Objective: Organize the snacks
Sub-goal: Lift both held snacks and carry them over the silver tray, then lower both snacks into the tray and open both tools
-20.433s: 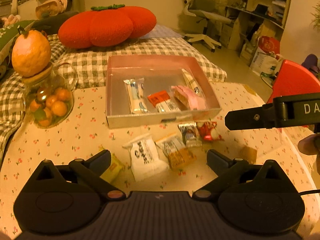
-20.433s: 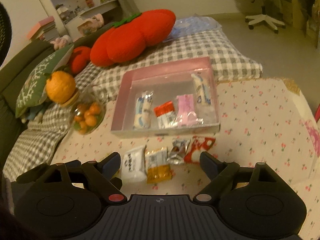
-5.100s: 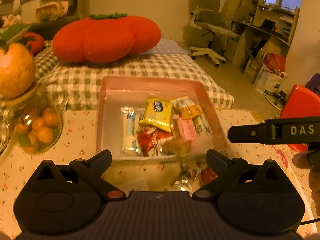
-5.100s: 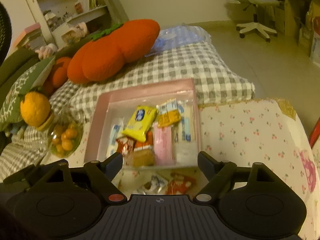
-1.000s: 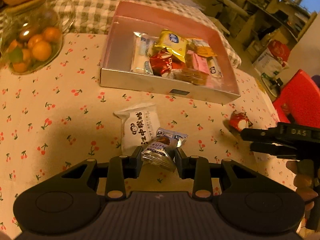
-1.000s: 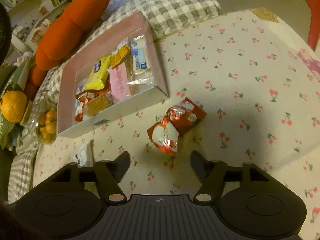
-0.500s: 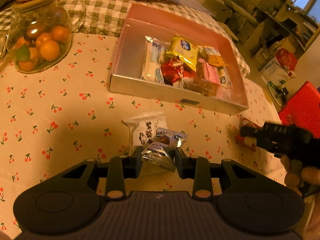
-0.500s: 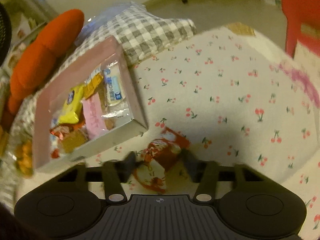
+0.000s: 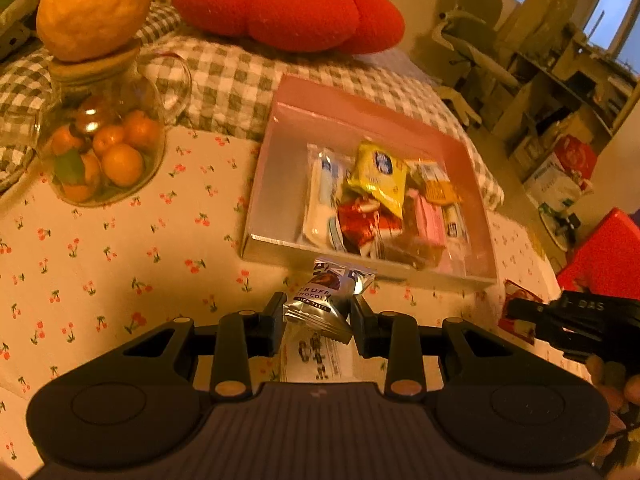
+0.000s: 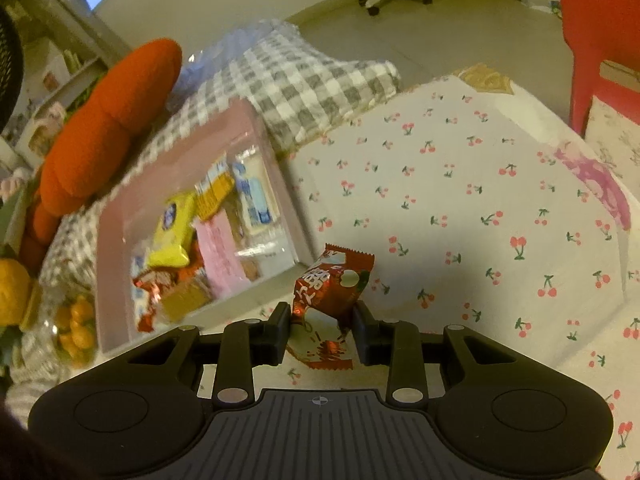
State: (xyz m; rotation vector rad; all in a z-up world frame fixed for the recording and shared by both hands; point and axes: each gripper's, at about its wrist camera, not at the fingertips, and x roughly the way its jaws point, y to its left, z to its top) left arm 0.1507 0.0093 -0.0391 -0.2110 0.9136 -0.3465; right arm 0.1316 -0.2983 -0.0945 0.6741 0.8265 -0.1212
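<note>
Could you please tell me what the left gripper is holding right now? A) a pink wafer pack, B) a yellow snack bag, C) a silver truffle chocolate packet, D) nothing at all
C: the left gripper is shut on the silver truffle chocolate packet, held in front of the pink snack tray, while the yellow snack bag lies inside the tray.

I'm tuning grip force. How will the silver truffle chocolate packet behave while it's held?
The silver truffle packet, pinched in the left gripper, looks puffy and crinkled, so it probably gives. Its glossy foil may slip. It's likely light: its free end sticks out without sagging.
</note>
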